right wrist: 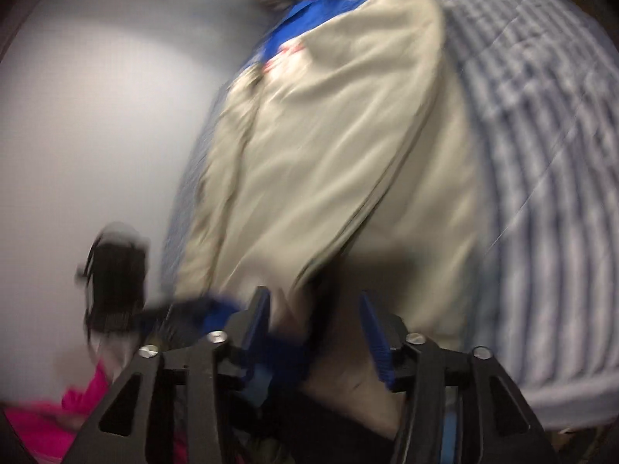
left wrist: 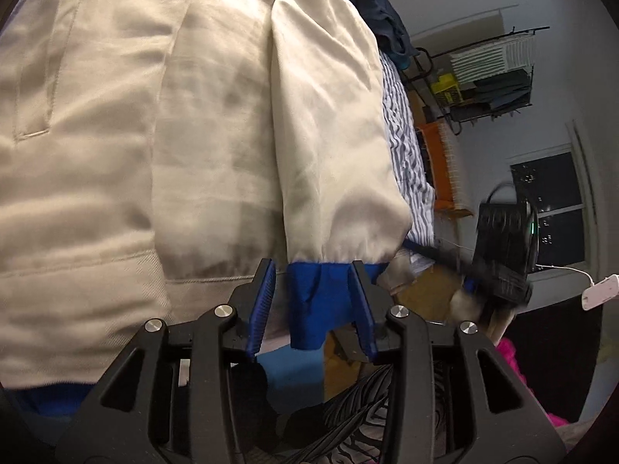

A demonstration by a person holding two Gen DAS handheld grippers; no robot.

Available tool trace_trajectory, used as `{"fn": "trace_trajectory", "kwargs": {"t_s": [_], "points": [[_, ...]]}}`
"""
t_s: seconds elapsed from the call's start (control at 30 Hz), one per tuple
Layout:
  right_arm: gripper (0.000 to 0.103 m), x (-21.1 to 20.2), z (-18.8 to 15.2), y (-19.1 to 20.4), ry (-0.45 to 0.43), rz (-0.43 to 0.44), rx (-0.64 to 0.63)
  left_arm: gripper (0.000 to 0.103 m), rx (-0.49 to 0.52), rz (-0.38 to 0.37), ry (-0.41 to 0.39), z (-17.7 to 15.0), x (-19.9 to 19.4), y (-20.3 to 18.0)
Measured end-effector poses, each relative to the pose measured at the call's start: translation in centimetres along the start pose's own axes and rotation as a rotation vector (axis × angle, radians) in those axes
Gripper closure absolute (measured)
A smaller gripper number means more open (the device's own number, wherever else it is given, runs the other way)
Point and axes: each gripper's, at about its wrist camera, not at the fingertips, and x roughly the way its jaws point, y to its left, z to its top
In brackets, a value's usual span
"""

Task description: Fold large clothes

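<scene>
Nearest the left wrist camera, the left gripper (left wrist: 314, 301) stood with its jaws apart, the blue cuff (left wrist: 309, 301) of the cream jacket (left wrist: 154, 123) hanging slack between them and neither pad pressing on it; that cuff looked ribbed and thicker than the shell, so it seemed the surest place to pinch, since a gathered band would bunch in the pads where smooth fabric might slide out. In the right wrist view, which was blurred, the right gripper (right wrist: 314, 324) also stood with its jaws apart; blue cloth lay against its left finger and the jacket's lower edge sat between the fingers, but no clamp on either could be seen. Just beyond both claws the jacket lay spread on the striped bedcover (right wrist: 541, 154), one sleeve (left wrist: 329, 135) folded in along the body; it read as light, soft and rather slick, likely to sag and crease from any single hold, so a hold at hem and cuff together seemed wiser. Farther off lay a heap of dark clothes (left wrist: 379, 15), and past the bed a wire rack (left wrist: 491, 77) stood against the wall.
</scene>
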Motion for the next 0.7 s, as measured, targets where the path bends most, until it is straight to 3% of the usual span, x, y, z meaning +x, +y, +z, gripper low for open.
{"fn": "trace_trajectory", "kwargs": {"t_s": [0.03,0.1,0.17,0.2,0.3,0.37,0.47,0.5,0.57,0.7], "points": [[0.042,0.6,-1.1,0.6,0.01,0.01,-0.021,0.066,0.001,-0.009,0.008,0.1,0.3,0.1],[0.046,1.5,-2.4,1.1,0.029,-0.012,-0.041,0.087,-0.001,-0.006,0.032,0.3,1.3,0.5],[0.081,2.9,-2.8,0.9,0.058,-0.007,-0.032,0.093,-0.002,-0.023,0.047,0.3,2.1,0.6],[0.091,3.3,-2.8,0.6,0.066,0.009,-0.016,0.094,-0.008,-0.032,0.045,0.2,2.3,0.6],[0.099,2.7,-2.4,0.4,0.03,0.02,0.015,0.095,-0.088,-0.161,0.039,-0.2,2.3,0.4],[0.099,0.1,-2.2,1.0,-0.018,0.039,0.008,0.095,-0.142,-0.325,0.026,-0.4,1.9,-0.6],[0.1,-4.5,-2.3,2.0,-0.081,0.033,-0.025,0.095,-0.119,-0.434,0.005,-0.6,2.0,-2.9],[0.1,-5.8,-2.5,2.0,-0.097,0.032,-0.025,0.095,-0.095,-0.424,0.006,-0.7,2.4,-3.3],[0.101,-7.7,-3.1,1.3,-0.126,0.021,-0.011,0.095,-0.04,-0.307,0.025,-0.9,4.1,-3.7],[0.101,-4.9,-4.0,-1.7,-0.057,-0.063,0.071,0.095,-0.026,-0.142,0.074,-1.7,7.3,-2.5]]}}
